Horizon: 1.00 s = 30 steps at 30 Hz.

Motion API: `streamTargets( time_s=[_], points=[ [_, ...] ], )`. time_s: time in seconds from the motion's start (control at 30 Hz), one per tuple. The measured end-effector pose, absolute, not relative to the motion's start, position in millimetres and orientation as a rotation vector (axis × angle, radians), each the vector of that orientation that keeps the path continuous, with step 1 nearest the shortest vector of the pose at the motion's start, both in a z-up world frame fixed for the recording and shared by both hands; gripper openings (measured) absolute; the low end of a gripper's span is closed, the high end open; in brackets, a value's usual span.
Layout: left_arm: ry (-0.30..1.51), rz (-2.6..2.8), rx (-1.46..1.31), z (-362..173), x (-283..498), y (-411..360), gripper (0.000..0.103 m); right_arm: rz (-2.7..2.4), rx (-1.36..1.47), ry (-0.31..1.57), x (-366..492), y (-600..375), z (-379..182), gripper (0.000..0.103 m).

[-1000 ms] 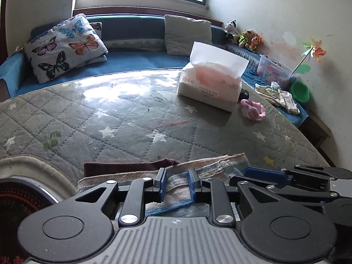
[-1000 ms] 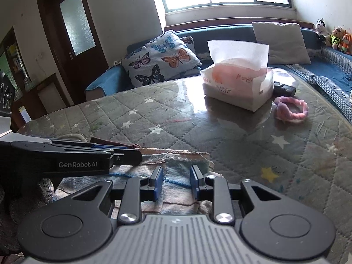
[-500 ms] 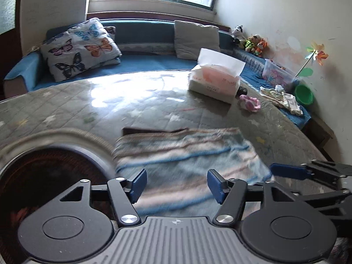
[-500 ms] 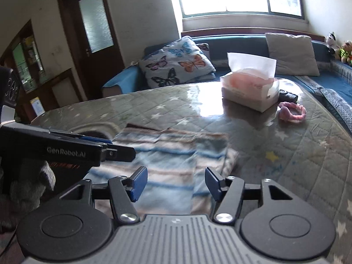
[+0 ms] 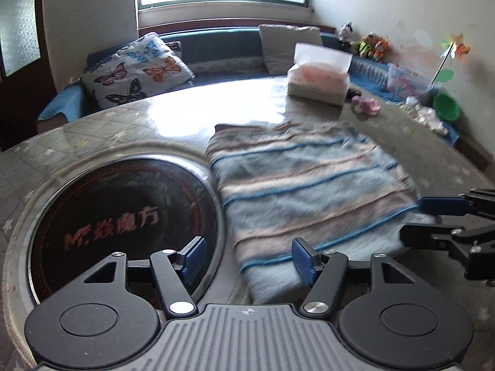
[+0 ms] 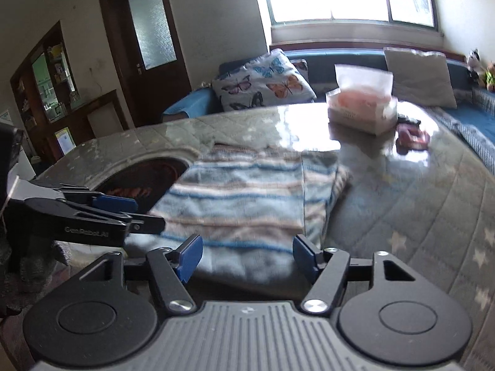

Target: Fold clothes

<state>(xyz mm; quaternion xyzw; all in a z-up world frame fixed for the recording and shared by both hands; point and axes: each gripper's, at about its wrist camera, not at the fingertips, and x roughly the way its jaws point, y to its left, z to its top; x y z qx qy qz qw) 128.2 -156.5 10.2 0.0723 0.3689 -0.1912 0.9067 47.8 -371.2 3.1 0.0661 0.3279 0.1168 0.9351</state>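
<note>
A folded garment with blue, pink and pale stripes (image 5: 309, 191) lies flat on the quilted table, also seen in the right wrist view (image 6: 247, 198). A dark brown layer shows at its far edge (image 5: 229, 127). My left gripper (image 5: 247, 261) is open and empty, raised above the garment's near left edge. My right gripper (image 6: 247, 258) is open and empty above the garment's near edge; it also shows at the right of the left wrist view (image 5: 433, 216). The left gripper shows at the left of the right wrist view (image 6: 123, 213).
A round black heater plate (image 5: 120, 225) is set into the table left of the garment. A tissue box (image 5: 318, 83) and a pink hair band (image 5: 366, 105) sit at the far side. A bench with pillows (image 5: 139, 68) runs behind the table.
Both grippers have let go of the garment, opened wide and pulled back and up. The garment now lies folded flat on the table.
</note>
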Motion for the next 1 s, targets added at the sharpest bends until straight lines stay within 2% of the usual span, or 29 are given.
streamTargets(
  time_s=[0.47, 0.73, 0.8, 1.0],
  points=[
    [0.775, -0.349, 0.101, 6, 118, -131, 0.065, 0.220, 0.126, 0.673, 36, -362, -2, 0.066],
    [0.775, -0.331, 0.074, 5, 112, -119, 0.070, 0.197, 0.113, 0.675, 26, -360, -2, 0.066],
    [0.775, -0.327, 0.069, 6, 109, -117, 0.070, 0.192, 0.114, 0.667, 23, -359, 0, 0.068],
    [0.780, -0.317, 0.068, 8, 96, -111, 0.070, 0.184, 0.114, 0.659, 12, -351, 0, 0.083]
  ],
)
